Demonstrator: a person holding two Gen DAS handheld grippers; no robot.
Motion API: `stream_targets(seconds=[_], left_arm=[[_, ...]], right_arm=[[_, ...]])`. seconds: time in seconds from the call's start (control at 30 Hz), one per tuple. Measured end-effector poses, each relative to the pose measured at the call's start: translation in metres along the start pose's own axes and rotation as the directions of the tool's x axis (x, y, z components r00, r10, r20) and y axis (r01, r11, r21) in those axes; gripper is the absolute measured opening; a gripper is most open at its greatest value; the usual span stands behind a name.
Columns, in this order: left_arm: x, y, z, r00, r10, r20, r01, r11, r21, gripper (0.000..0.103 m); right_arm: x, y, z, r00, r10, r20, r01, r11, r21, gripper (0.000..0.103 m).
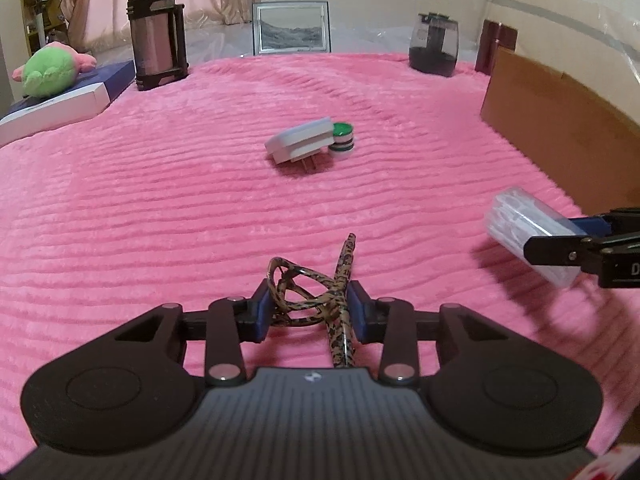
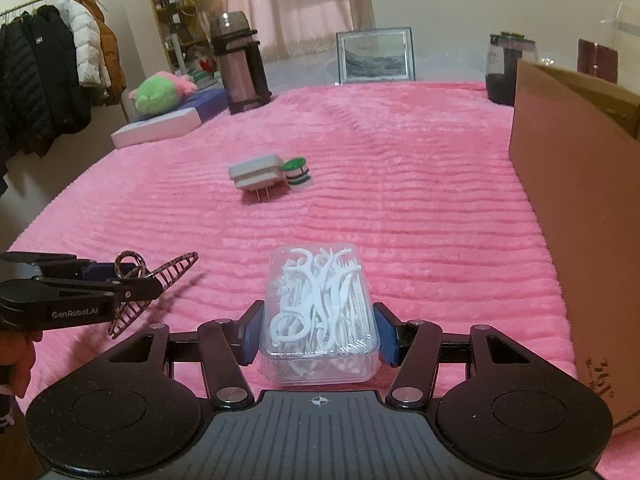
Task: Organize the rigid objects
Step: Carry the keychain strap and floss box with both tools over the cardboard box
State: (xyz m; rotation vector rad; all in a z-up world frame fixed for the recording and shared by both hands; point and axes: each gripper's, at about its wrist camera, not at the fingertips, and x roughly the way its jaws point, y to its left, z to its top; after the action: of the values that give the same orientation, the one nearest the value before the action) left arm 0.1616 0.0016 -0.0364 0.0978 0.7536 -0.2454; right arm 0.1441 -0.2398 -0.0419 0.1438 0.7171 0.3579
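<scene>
My left gripper (image 1: pixel 307 307) is shut on a leopard-print hair claw clip (image 1: pixel 320 288), held just above the pink blanket; it also shows in the right wrist view (image 2: pixel 152 280). My right gripper (image 2: pixel 318 330) is shut on a clear plastic box of white floss picks (image 2: pixel 318 312), also seen at the right of the left wrist view (image 1: pixel 528 236). A white plug adapter (image 1: pixel 300 144) lies mid-blanket with a small green-lidded jar (image 1: pixel 342 140) touching its right side; both show in the right wrist view, the adapter (image 2: pixel 256 174) and the jar (image 2: pixel 297 174).
A brown cardboard box (image 2: pixel 576 208) stands at the right edge. At the back stand a steel thermos (image 1: pixel 156 28), a picture frame (image 1: pixel 292 26) and a dark jar (image 1: pixel 434 46). A green plush toy (image 1: pixel 48 68) lies on a flat box at the left.
</scene>
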Motion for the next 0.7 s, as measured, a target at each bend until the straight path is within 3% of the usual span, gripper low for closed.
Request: stream_targets(seconds=[0.47,0.7], left_arm=[[-0.063,-0.064,0.008,0.991,-0.113,0.077,0.117,0.992,-0.047,0.033],[-0.088,-0.107,0.012,0.979,-0.178,0.100,0.181,0.983,-0.014,0.033]], right_arm=[[-0.084,-0.007,-0.012,0.997,-0.045,0.064,0.044,0.999,0.015,0.053],[-0.132,-0.024,-0.023,0.991,-0.095,0.095,0.092,0.995,0.034,0.053]])
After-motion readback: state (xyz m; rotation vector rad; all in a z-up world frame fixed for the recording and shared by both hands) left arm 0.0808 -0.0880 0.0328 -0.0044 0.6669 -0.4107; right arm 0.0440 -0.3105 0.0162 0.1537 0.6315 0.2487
